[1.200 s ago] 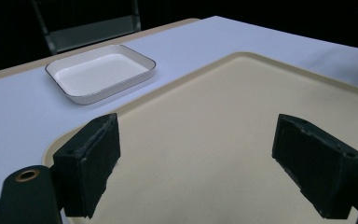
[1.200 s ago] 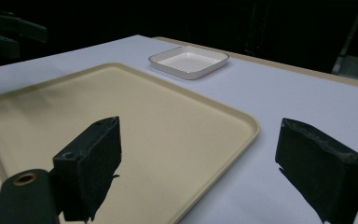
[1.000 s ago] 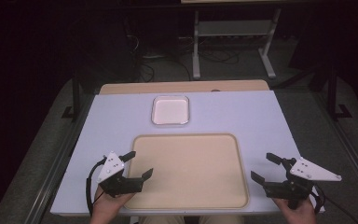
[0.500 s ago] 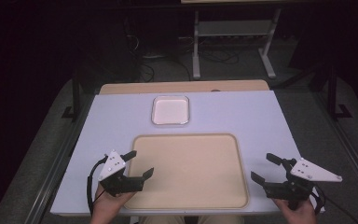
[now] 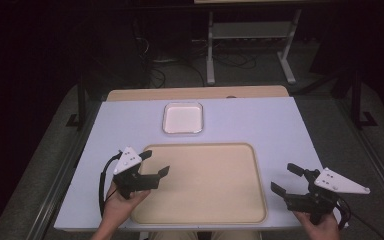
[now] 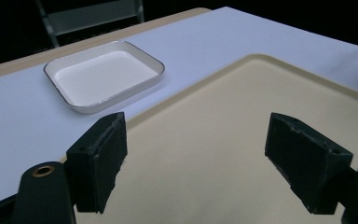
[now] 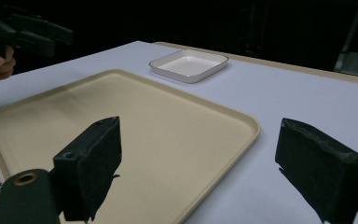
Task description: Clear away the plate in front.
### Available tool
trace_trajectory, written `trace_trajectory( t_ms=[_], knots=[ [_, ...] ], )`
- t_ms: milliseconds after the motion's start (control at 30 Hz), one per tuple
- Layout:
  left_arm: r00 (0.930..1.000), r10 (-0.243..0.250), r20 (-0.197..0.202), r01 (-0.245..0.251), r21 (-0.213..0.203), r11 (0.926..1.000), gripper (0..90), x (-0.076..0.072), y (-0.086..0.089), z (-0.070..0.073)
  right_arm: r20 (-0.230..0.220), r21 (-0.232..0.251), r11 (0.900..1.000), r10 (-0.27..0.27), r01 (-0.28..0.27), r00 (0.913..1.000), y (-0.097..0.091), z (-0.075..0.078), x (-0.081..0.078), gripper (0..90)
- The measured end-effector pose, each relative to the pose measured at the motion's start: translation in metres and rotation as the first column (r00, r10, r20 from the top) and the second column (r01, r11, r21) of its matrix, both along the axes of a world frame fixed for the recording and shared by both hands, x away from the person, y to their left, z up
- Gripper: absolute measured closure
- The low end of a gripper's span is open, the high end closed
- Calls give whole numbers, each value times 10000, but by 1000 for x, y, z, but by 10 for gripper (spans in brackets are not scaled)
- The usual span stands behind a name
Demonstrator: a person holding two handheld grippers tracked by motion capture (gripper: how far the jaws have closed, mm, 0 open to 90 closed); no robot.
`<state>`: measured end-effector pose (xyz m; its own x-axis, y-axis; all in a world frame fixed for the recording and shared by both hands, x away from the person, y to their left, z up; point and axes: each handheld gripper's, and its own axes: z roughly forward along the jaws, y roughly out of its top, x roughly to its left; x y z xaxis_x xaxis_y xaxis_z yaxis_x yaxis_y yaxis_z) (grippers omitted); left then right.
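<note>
A pale lavender-white table (image 5: pixel 260 125) stood under a dim room, its far edge backed by a strip of tan board. Two things lay on it. Nearest the person was a large beige tray (image 5: pixel 205 185), rectangular with rounded corners and a low raised rim, its flat floor bare and matte. Beyond the tray's far left part, just apart from its rim, sat a small white dish (image 5: pixel 183 118), shallow, roughly square with rounded corners and a thin dark line running around its lip; it held nothing.

The person's left hand (image 5: pixel 120 202) came in from the bottom edge and held the left gripper (image 5: pixel 155 164) above the tray's near left corner, pointing across the tray toward the right. Its two black jaws stood spread wide with nothing between them; in the left gripper view the tray's floor and the white dish (image 6: pixel 103 74) showed through the gap.

The right hand (image 5: pixel 320 227) held the right gripper (image 5: pixel 286 179) over the bare table just beside the tray's right rim, pointing left. Its jaws were likewise spread apart and held nothing. In the right gripper view the tray (image 7: pixel 135 126) stretched away to the left, the dish (image 7: pixel 189 64) lay beyond it, and the left gripper (image 7: pixel 37 35) showed dimly at the upper left.

Behind the table, a metal stand (image 5: pixel 250 45) and loose cables sat on the dark floor.
</note>
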<state>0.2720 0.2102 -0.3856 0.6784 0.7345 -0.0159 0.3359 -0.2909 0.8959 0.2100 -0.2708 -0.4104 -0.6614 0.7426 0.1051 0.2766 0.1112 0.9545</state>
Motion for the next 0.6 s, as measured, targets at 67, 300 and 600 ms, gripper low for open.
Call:
trace_trajectory(
  t_ms=[67, 300, 600],
  knots=[
    [10000, 73, -26, -73, 27, 10000, 202, 7, -2, 3, -11, -9, 10000, 10, -10, 10000, 0, 0, 1, 134],
    [9998, 130, -155, -127, 187, 9997, 234, 31, -10, 11, -34, -66, 10000, -6, 6, 10000, 0, 0, 0, 134],
    [9981, 278, -555, -252, 474, 9986, 273, 59, -20, 12, -38, -65, 9999, -107, 107, 9999, -2, 1, -2, 134]
  ],
)
